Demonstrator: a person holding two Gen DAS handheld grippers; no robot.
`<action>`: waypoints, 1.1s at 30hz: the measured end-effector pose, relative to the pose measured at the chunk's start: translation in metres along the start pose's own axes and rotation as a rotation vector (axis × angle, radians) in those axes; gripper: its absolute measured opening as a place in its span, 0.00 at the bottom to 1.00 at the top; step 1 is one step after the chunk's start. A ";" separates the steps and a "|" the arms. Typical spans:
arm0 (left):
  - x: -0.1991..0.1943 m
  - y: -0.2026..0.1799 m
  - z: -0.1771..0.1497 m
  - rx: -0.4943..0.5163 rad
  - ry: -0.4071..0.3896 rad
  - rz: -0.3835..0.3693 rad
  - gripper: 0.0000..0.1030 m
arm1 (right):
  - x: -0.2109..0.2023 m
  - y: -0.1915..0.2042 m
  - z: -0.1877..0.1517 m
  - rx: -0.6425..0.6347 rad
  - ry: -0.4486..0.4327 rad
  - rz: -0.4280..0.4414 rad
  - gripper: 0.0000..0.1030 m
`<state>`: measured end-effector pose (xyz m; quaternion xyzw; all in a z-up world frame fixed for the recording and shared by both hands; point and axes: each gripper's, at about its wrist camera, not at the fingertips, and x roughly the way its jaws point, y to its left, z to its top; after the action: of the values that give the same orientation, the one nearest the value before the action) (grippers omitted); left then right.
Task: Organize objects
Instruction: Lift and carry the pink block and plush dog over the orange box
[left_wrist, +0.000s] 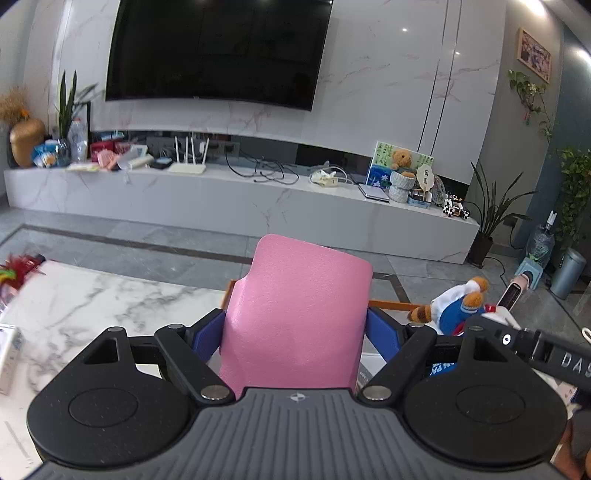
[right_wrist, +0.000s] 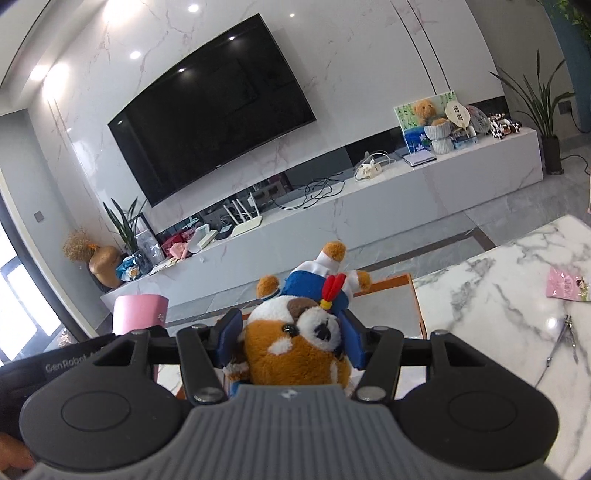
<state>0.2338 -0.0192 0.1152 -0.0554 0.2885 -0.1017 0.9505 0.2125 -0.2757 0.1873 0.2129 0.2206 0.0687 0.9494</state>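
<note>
Nearest the lens in the left wrist view, the left gripper (left_wrist: 295, 332) clamps a pink pouch (left_wrist: 295, 317) between its blue pads (left_wrist: 208, 338), the pouch filling the centre of the frame. At the right edge of that frame the plush dog (left_wrist: 456, 308) shows, raised above an orange-rimmed tray (left_wrist: 391, 305). In the right wrist view, the right gripper (right_wrist: 291, 339) is closed on the plush dog's brown-and-white head at lower centre. The marble table (right_wrist: 509, 280) spreads to the right, bearing a pink packet (right_wrist: 567, 288) and metal compasses (right_wrist: 565, 338). The television (right_wrist: 210, 107) hangs in the upper left.
</note>
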 end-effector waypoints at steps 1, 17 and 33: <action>0.007 0.001 0.000 -0.001 0.008 0.000 0.93 | 0.008 -0.003 -0.002 0.004 0.010 -0.006 0.57; 0.115 -0.013 -0.006 0.058 0.182 0.006 0.93 | 0.091 -0.026 -0.019 -0.154 0.158 -0.132 0.57; 0.146 -0.013 -0.021 0.066 0.294 0.046 0.93 | 0.114 -0.026 -0.040 -0.277 0.244 -0.196 0.57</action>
<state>0.3387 -0.0655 0.0215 -0.0022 0.4220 -0.0965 0.9014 0.2976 -0.2580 0.0991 0.0478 0.3419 0.0307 0.9380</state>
